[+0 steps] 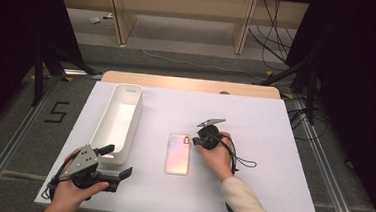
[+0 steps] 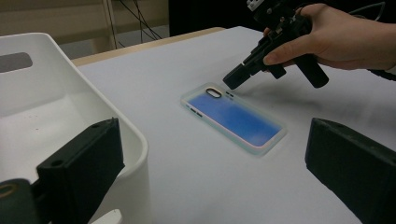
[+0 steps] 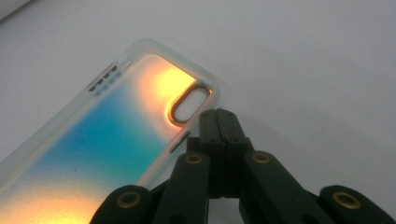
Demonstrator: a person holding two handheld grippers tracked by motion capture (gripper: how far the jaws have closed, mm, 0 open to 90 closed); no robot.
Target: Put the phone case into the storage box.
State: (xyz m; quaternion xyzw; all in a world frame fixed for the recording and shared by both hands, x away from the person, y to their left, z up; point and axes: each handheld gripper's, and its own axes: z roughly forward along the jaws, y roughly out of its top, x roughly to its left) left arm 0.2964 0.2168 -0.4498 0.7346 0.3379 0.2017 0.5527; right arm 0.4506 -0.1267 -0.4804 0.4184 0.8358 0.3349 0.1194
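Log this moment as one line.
right gripper: shut, tip at phone case camera corner | left gripper: open, empty, beside bin | case: flat on table

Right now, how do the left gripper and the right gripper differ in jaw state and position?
The left gripper has its jaws wide apart; the right gripper has them pressed together with nothing between. The left gripper sits by the near end of the white bin; the right gripper tips down at the camera-hole corner of the phone case. Both are black and hand-held.
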